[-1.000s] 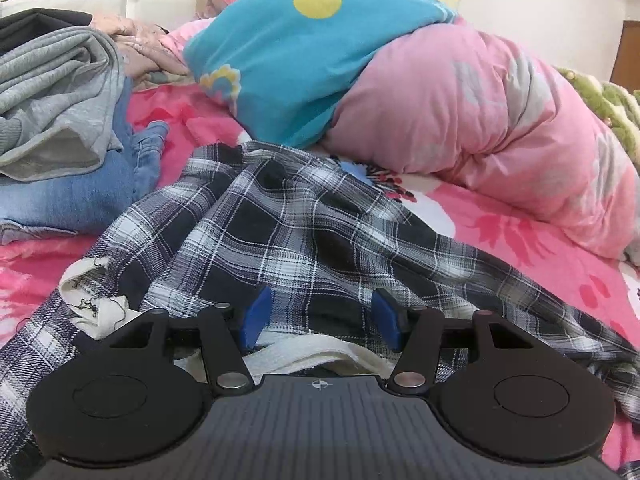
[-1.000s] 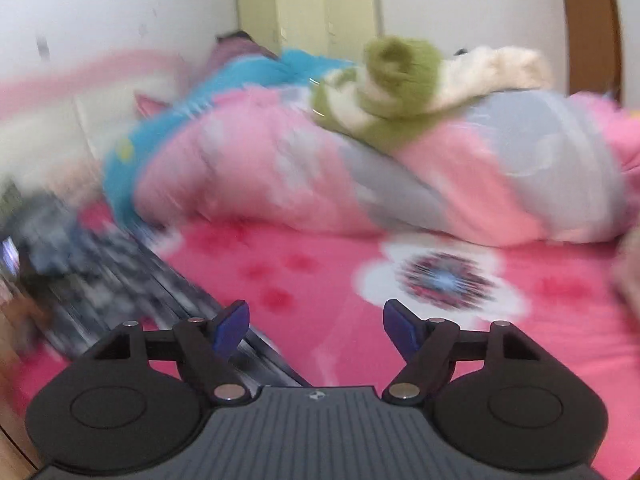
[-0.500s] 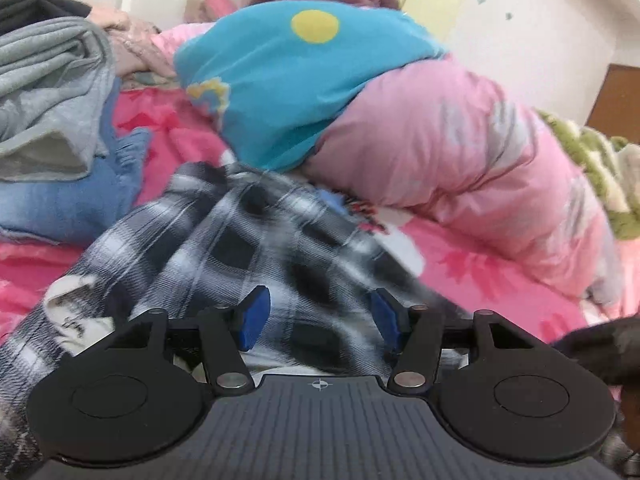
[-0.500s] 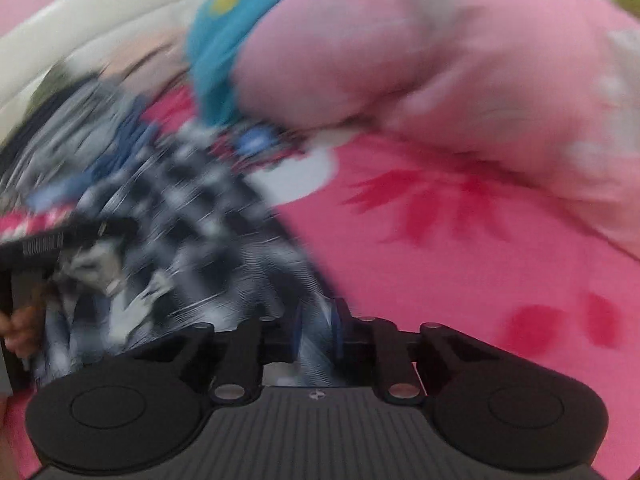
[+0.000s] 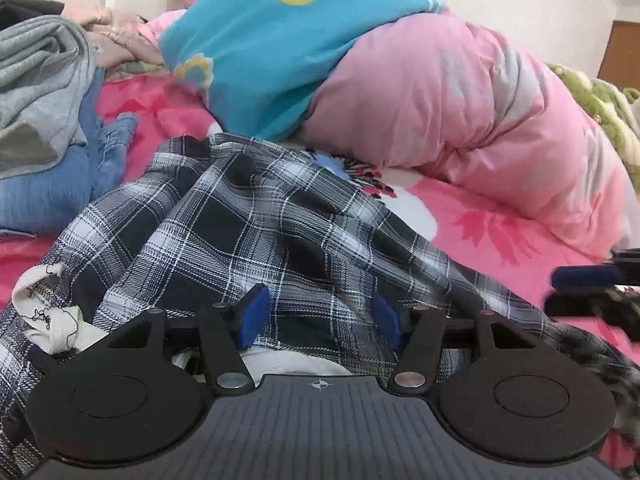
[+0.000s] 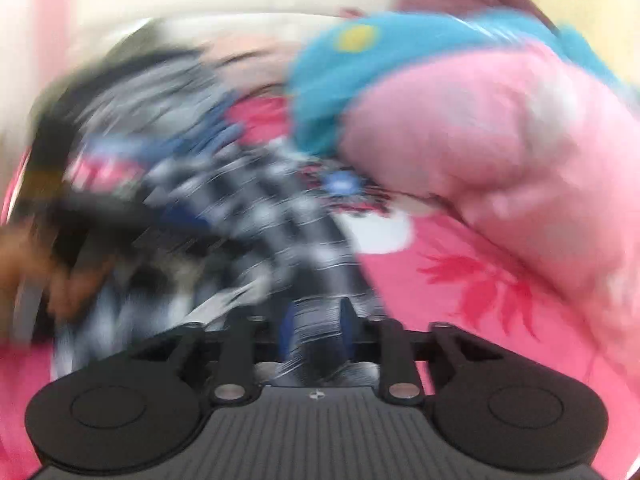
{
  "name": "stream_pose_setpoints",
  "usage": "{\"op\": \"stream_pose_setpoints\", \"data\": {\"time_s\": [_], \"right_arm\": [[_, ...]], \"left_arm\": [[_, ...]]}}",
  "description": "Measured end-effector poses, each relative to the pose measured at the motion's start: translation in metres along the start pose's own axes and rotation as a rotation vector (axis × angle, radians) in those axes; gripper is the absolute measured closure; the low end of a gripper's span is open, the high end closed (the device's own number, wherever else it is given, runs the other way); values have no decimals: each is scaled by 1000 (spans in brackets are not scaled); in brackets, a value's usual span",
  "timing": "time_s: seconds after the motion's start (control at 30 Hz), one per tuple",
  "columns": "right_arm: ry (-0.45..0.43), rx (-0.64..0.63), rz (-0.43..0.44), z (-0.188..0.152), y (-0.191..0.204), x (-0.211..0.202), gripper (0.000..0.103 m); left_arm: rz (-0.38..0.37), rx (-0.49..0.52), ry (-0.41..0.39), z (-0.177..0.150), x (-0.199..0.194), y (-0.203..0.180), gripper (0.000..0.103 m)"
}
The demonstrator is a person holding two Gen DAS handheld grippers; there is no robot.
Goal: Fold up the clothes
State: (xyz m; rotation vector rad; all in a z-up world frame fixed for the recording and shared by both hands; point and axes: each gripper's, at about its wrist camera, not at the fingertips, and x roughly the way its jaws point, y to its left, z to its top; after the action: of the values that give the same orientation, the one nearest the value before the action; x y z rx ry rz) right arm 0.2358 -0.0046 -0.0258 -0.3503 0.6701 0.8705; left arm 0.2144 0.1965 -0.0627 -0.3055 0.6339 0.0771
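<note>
Black-and-white plaid flannel shirt [image 5: 256, 232] lies rumpled on the pink floral bedsheet [image 5: 500, 236], as before. Since a second ago the right gripper [image 6: 316, 332] has swung over from bare sheet; its jaws, just reopening after a pinch, flank a plaid fold, contact blurred. Left gripper [image 5: 320, 316] stays parted over the shirt. No readable writing.

Landmark: plaid shirt [image 5: 256, 216], spread mid-bed. Behind it, touching: pink-and-blue duvet heap [image 5: 440, 92], blocks far side. Left of it: clothes pile [image 5: 48, 128], jeans under grey top. Right of it: bare pink sheet [image 5: 500, 240], open passage.
</note>
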Motion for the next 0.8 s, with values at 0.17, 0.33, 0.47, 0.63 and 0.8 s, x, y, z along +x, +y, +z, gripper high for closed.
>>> {"op": "stream_pose_setpoints", "data": {"time_s": [0.17, 0.33, 0.47, 0.63, 0.8], "right_arm": [[180, 262, 30, 0, -63, 51, 64], [181, 158, -9, -3, -44, 52, 97], [139, 33, -129, 11, -27, 45, 99], [57, -109, -313, 46, -31, 52, 99], [73, -193, -418, 58, -40, 89, 100]], "left_arm": [[-2, -5, 0, -1, 0, 2, 46], [-2, -25, 1, 1, -1, 5, 46], [11, -31, -6, 2, -4, 7, 46], [21, -53, -11, 4, -5, 12, 46], [32, -61, -12, 5, -6, 16, 46]]}}
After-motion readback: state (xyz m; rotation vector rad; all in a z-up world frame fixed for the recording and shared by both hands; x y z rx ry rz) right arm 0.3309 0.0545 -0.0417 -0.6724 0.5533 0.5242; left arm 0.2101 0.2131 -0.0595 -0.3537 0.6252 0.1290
